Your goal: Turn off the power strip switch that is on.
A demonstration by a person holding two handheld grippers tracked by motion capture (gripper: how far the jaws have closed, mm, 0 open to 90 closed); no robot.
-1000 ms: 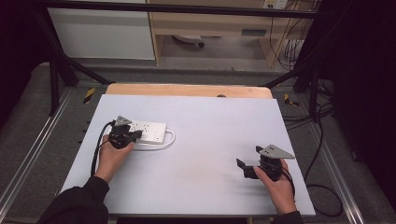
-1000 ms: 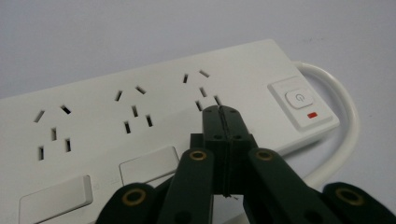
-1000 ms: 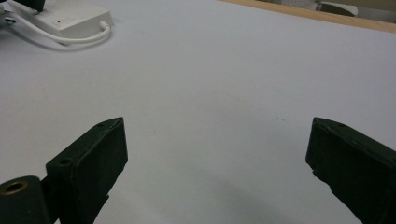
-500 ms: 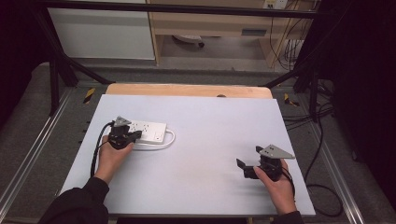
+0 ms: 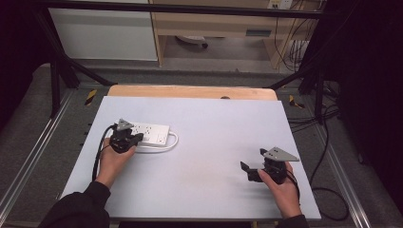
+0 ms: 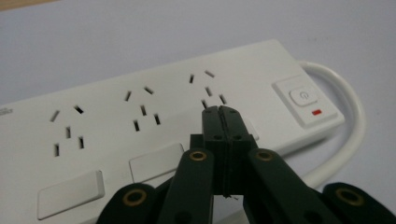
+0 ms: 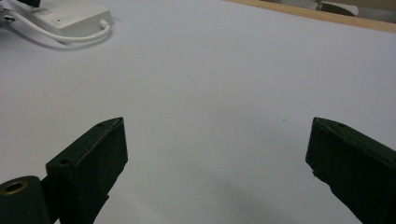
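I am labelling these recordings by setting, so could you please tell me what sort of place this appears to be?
Probably a lab or workshop set up for recording, not a home. A plain white table sits inside a black metal frame, loose cables trail across the grey floor, and a person works a handheld gripper over a power strip.

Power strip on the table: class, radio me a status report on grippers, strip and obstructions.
Left gripper shut, tips over power strip. Right gripper open, holding nothing, above bare table. Strip's white cable looped beside it. Nothing in the way.
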